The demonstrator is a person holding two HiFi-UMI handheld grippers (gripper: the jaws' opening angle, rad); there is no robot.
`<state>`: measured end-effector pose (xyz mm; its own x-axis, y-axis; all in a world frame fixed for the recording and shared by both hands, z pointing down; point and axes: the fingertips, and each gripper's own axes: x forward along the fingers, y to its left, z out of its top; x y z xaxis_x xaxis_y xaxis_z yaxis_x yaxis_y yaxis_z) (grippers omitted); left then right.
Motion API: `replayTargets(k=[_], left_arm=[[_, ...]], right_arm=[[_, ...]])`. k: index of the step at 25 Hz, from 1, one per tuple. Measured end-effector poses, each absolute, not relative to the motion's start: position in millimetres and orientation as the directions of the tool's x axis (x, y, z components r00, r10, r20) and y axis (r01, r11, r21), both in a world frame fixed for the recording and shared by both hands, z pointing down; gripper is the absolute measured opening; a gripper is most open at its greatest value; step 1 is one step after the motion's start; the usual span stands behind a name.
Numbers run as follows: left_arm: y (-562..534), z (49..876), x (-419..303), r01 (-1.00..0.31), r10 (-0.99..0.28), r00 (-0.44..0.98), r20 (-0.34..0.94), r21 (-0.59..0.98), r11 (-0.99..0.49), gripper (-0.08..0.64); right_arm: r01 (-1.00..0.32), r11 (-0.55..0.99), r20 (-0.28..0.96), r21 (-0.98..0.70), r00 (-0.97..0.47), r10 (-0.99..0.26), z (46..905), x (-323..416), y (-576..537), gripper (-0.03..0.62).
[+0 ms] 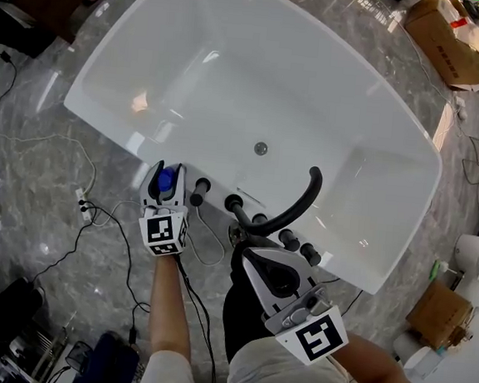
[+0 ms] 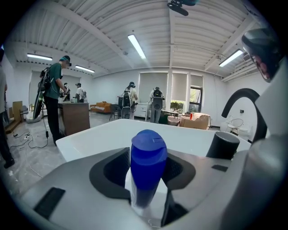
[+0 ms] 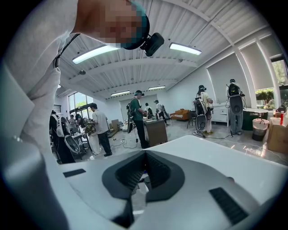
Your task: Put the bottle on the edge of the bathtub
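Observation:
A bottle with a blue cap (image 1: 166, 180) stands upright at the near rim of the white bathtub (image 1: 127, 139), between the jaws of my left gripper (image 1: 167, 173). In the left gripper view the bottle (image 2: 147, 166) fills the gap between the dark pads (image 2: 118, 167), which close on its sides, with the tub rim (image 2: 103, 134) just beyond. My right gripper (image 1: 249, 254) hangs lower, over the person's lap, short of the tub. Its jaws are together with nothing between them (image 3: 144, 170).
Black faucet knobs (image 1: 233, 203) line the near rim right of the bottle, with a curved black spout (image 1: 303, 202) above them. The drain (image 1: 261, 148) lies mid-tub. Cables (image 1: 96, 216) run over the marble floor at left. Cardboard boxes (image 1: 453, 38) and other people stand around.

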<state>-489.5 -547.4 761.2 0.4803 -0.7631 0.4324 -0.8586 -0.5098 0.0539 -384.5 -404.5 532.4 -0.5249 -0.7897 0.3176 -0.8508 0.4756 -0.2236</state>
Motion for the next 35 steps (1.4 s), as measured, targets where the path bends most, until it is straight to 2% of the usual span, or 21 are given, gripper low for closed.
replayTargets(k=[19, 35], left_arm=[[-542, 737, -495, -0.862, -0.775, 0.469, 0.424, 0.028, -0.507, 0.181], [-509, 649, -484, -0.879, -0.835, 0.424, 0.351, -0.063, -0.473, 0.181]], right_arm=[[-0.844, 0.479, 0.296, -0.24, -0.534, -0.792, 528, -378, -392, 0.006], [-0.858, 0.479, 0.264, -0.187, -0.513, -0.816, 518, -336, -367, 0.006]])
